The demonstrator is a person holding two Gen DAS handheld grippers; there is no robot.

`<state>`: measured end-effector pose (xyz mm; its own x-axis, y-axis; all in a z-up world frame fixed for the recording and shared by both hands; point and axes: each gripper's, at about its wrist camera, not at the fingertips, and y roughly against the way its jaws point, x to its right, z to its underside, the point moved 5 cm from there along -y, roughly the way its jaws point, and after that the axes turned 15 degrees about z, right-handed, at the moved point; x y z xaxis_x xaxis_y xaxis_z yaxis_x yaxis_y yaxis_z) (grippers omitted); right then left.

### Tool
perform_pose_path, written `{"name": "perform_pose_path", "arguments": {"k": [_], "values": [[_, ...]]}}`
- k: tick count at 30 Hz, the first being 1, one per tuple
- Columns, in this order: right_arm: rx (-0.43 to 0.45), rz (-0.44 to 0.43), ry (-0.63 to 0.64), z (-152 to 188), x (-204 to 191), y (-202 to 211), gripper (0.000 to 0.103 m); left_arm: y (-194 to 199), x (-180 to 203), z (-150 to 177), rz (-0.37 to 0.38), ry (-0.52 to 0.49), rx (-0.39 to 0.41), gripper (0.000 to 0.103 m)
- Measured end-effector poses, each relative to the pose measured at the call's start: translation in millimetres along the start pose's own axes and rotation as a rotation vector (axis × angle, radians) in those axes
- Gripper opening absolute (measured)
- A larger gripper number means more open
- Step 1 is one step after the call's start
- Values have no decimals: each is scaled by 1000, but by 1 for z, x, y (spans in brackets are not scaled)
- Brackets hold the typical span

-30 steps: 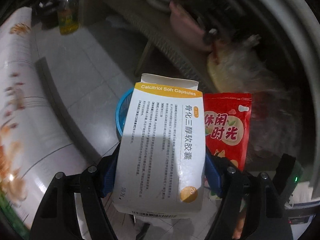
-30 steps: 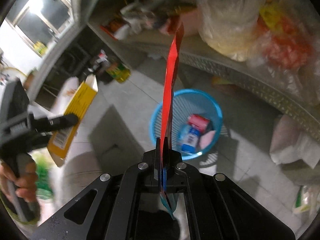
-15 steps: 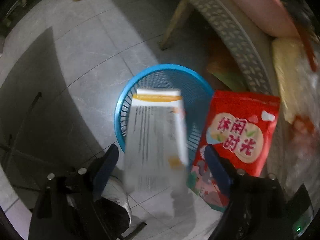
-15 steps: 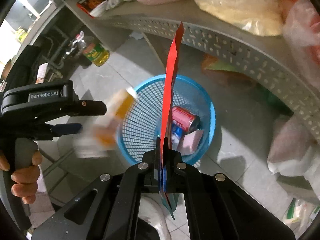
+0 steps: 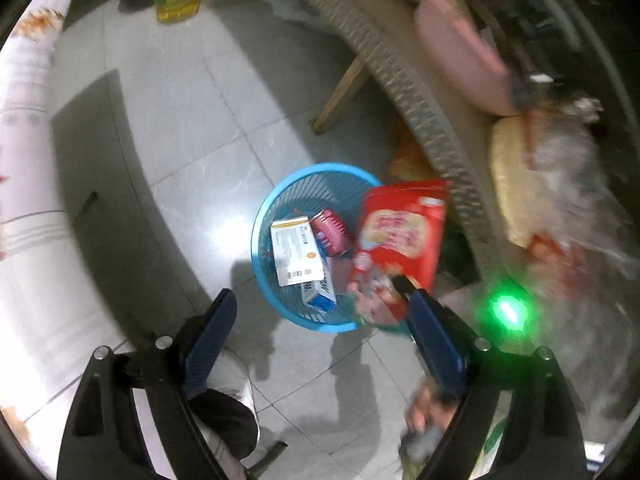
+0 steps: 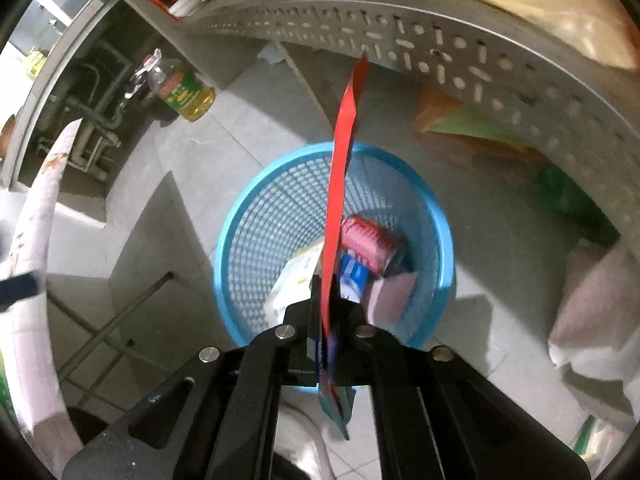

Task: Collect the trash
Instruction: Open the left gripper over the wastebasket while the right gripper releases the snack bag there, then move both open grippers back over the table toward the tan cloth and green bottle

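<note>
Your landmark is the round blue plastic mesh basket (image 6: pixel 280 216) standing on the grey tiled floor (image 5: pixel 188 112), just beside the pale perforated shelf unit (image 6: pixel 440 56) that runs behind it. Above the basket's near rim your right gripper (image 6: pixel 328 300) points steeply down with the flat red snack pouch (image 6: pixel 340 184) standing edge-on between its jaws; those jaws have just been easing apart, and whether the pads still pinch the pouch you cannot tell from here (the gap is narrow). Your left gripper (image 5: pixel 320 320) hangs over the same basket, jaws released and spread wide with nothing between them. Inside the basket lie the white-and-yellow cardboard medicine box (image 5: pixel 296 250), face up, a red drink can (image 5: pixel 332 232) beside it, and a small blue-and-white carton (image 5: pixel 320 294) nearer the front wall.
</note>
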<state>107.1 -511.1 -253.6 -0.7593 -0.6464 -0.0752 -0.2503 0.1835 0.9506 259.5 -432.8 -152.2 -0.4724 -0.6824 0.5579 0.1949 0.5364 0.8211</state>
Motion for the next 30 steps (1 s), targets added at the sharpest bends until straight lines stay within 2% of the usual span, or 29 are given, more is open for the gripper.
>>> {"name": "perform_pose_path", "arguments": {"k": [1,2,5,9,16,21,26,30], "values": [[-10,21,-5,-1,3,-6,36,16,6,7,15,-32,15,87],[-10,44,-16,0,7,-8,49,27,9,12,22,-53,25,88],[18,77,-26,9,16,3,49,66,18,36,40,-134,66,90],[94,99,-35,31,26,43,54,110,16,71,66,-198,133,91],[168,102,-111,73,48,106,60,178,-16,128,79,-196,331,91],[173,78,-120,106,42,137,66,210,-39,164,65,-188,412,91],[189,62,-81,117,23,162,75,243,-72,197,40,-170,497,91],[246,65,-36,115,3,195,81,263,-96,220,18,-139,563,91]]}}
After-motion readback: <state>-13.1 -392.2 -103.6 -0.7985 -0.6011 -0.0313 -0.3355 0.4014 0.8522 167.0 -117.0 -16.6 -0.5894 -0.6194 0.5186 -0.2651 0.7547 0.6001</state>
